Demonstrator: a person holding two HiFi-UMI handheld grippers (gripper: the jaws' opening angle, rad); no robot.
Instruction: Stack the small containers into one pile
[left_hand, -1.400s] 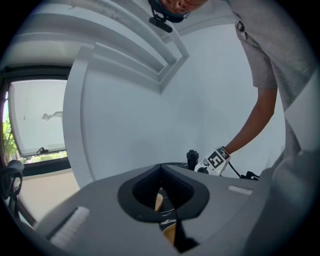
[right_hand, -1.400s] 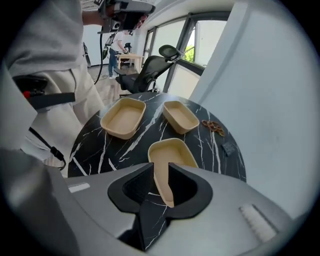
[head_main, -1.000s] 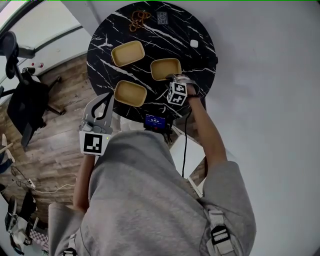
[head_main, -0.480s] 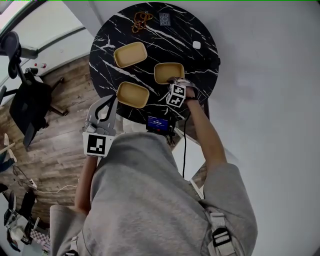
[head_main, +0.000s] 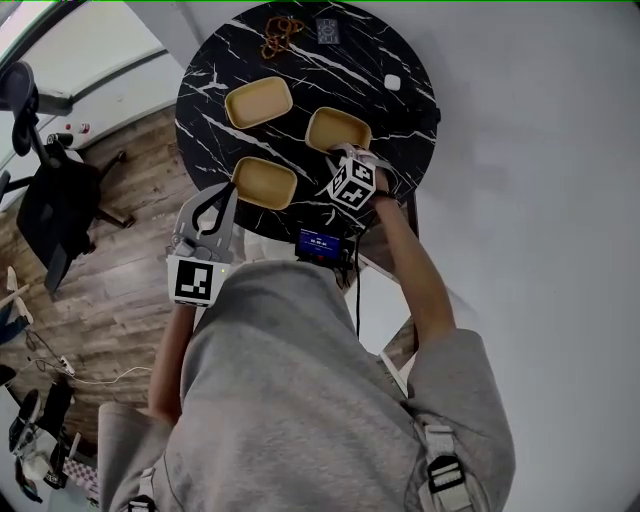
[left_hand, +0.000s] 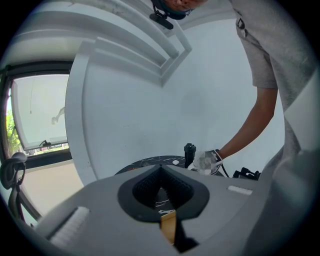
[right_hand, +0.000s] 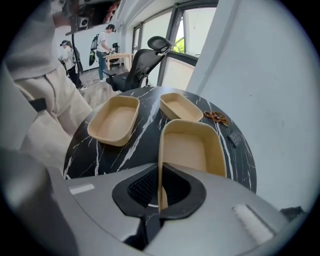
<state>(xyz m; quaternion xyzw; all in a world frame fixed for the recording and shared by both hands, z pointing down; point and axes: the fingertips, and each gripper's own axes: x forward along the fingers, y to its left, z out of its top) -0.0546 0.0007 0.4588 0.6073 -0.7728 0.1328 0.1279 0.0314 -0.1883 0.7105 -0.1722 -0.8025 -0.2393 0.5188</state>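
Three containers (head_main: 258, 102) lie apart on the worktop (head_main: 330, 70). My right claw (right_hand: 160, 187), jaws just closing, pinches the rightmost container (right_hand: 192, 147) by its thin wall; this edge grip may let it tilt or slip. My left claw (left_hand: 161, 172) is pressed together, empty.

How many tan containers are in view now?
3. One shallow tan rectangular container far left on the black marble table, a second near left, a third right, its wall pinched by the right claw. None seems hidden.
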